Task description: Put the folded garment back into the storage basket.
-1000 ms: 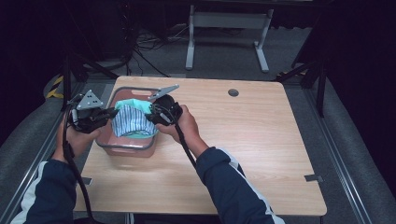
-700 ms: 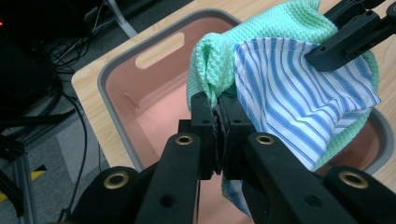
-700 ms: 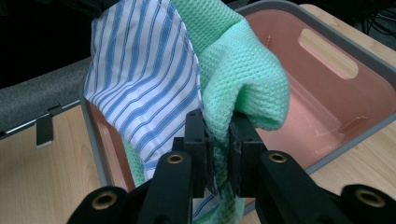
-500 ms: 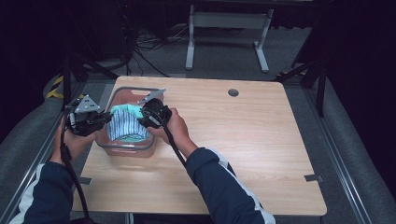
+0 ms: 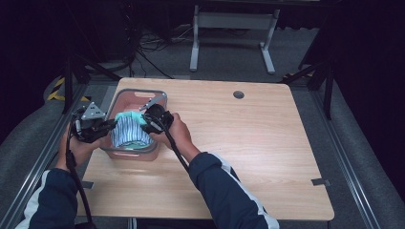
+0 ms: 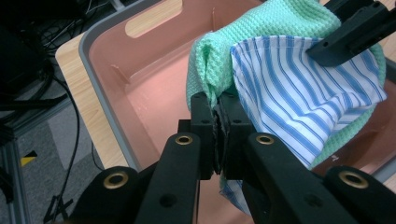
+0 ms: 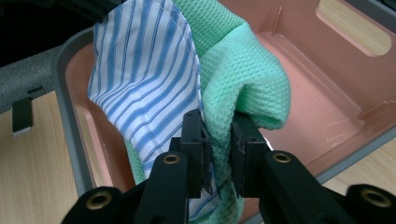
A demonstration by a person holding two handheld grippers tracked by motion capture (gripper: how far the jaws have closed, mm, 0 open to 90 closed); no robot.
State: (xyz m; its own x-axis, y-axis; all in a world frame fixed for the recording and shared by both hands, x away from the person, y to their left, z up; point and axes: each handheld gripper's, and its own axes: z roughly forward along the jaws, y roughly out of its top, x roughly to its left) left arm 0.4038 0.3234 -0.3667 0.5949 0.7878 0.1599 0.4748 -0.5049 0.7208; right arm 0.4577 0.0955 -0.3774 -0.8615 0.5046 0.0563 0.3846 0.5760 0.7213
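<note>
A folded bundle of green waffle cloth (image 7: pixel 243 60) and blue-and-white striped cloth (image 5: pixel 130 130) hangs between my two grippers over a pink bin (image 5: pixel 125 98) with a grey rim. My left gripper (image 6: pixel 218 116) is shut on the bundle's left edge. My right gripper (image 7: pixel 217 135) is shut on its right edge, the green fold pinched between the jaws. In the high view the left gripper (image 5: pixel 109 126) and right gripper (image 5: pixel 144 122) hold the bundle low inside the bin. The bin floor (image 6: pixel 154 79) below looks bare.
The bin sits at the left end of a wooden table (image 5: pixel 248 143). A round grommet hole (image 5: pixel 238 94) lies at the table's back middle. Cables trail from both grippers toward the person. A metal stand (image 5: pixel 229 28) is on the floor behind.
Both grippers have carried the bundle left and down, from above the bin's rim into the bin. The grips on the cloth have not changed.
</note>
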